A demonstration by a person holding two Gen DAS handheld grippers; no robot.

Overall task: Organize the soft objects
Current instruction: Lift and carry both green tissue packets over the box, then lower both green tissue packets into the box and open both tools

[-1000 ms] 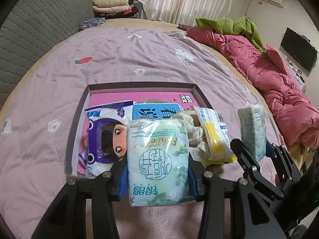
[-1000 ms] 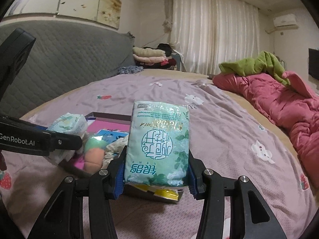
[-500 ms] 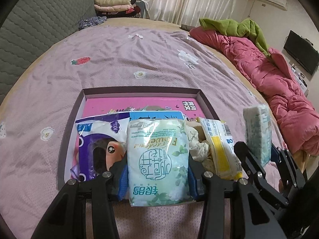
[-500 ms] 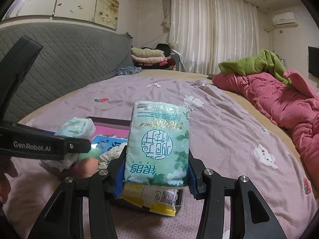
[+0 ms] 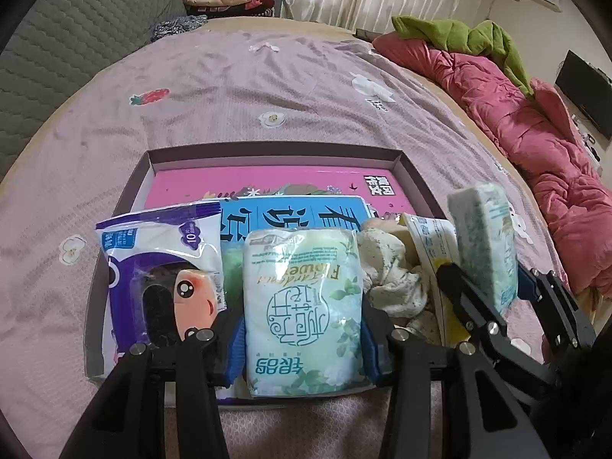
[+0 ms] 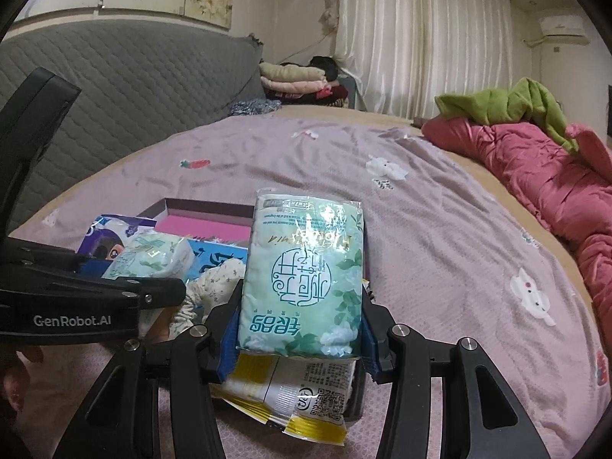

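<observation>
Tissue packs: two pale-green packs, one clamped upright in each gripper, both held above a shallow box on the bed.
Bed [image 5: 237,88]: covered in a mauve sheet with small cartoon prints; it fills most of both views.
Pink quilt [image 5: 535,122]: bunched along the bed's far right edge, with a green garment [image 5: 463,34] lying on top of it.
Box [image 5: 267,155]: dark-rimmed and open-topped, resting flat on the sheet, its floor covered by a pink printed sheet.
Box contents: a purple-and-white cartoon packet [image 5: 160,267] at the left, a blue printed pack [image 5: 302,214] behind, a crumpled floral cloth [image 5: 390,267] to the right, and a yellow-and-white packet [image 6: 298,397] hanging over the near rim.
Left gripper [image 5: 302,338]: fingers clenched on the sides of the left tissue pack [image 5: 302,310], which stands over the box's near edge.
Right gripper [image 6: 300,334]: fingers clenched on the right tissue pack [image 6: 306,279], held above the yellow-and-white packet at the box's right end.
Hand [image 6: 15,378]: partly visible at the lower left of the right wrist view, under the left gripper's body.
</observation>
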